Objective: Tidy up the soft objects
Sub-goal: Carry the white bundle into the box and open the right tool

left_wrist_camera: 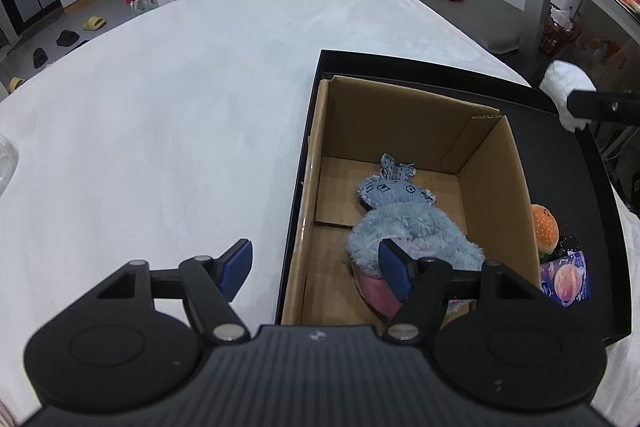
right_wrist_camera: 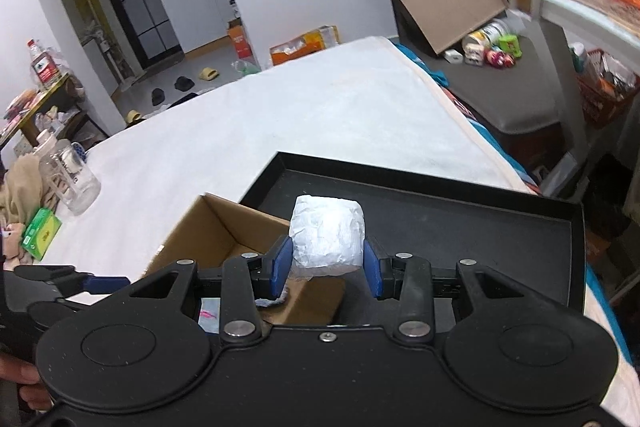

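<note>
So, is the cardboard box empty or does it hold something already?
Not empty. Inside the cardboard box, a grey-blue plush toy lies on the floor. The open left claw holds nothing.

Brown cardboard box (left_wrist_camera: 400, 131), black tray (left_wrist_camera: 560, 163), grey-blue plush (left_wrist_camera: 412, 227), white bundle (right_wrist_camera: 327, 235), orange burger toy (left_wrist_camera: 544, 227)

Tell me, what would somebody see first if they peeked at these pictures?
First, the fluffy white soft object squeezed in the right gripper above the black tray. Next, the grey-blue plush toy lying in the cardboard box, which sits in that tray, with the open left gripper hovering at the box's near left edge. An orange burger toy peeks out beside the box's right wall.
</note>
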`<state>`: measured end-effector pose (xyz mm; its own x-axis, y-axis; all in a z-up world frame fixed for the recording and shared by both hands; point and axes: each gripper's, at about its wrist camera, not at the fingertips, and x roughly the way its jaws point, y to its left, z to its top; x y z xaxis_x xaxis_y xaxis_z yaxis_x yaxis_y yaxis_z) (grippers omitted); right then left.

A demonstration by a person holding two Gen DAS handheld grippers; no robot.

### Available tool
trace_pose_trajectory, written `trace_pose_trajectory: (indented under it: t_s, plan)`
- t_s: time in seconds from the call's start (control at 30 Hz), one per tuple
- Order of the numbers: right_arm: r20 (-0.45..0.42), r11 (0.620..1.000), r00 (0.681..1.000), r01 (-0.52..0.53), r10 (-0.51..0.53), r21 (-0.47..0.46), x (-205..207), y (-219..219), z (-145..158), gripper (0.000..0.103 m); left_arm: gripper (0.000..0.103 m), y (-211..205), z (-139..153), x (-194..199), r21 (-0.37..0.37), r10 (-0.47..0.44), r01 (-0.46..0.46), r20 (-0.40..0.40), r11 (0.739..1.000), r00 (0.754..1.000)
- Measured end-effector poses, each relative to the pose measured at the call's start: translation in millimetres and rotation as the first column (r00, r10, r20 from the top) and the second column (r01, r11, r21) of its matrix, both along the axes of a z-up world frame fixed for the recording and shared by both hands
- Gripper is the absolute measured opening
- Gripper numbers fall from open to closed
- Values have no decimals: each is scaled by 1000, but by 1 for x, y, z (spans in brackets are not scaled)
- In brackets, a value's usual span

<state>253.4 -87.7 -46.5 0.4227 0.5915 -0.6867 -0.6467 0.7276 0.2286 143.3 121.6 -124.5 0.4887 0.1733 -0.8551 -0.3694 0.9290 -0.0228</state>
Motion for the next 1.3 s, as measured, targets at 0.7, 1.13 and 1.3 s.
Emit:
trace_pose_trajectory:
  t_s: [0.7,1.13,1.3]
  plan:
    - [4,987,995,-101,102,-121,-26,53,-9,39,52,16,-18,-10,-106,-9,13,37,994,999]
    - [24,948,989,-132,146,-290,-34,84,-27,39,27,22,-27,-14,-129,-7,8,16,992,1000]
    - [66,922,983,-136,171,-362,-40,93,-36,39,23,26,-29,-14,-142,-4,5,7,990,1000]
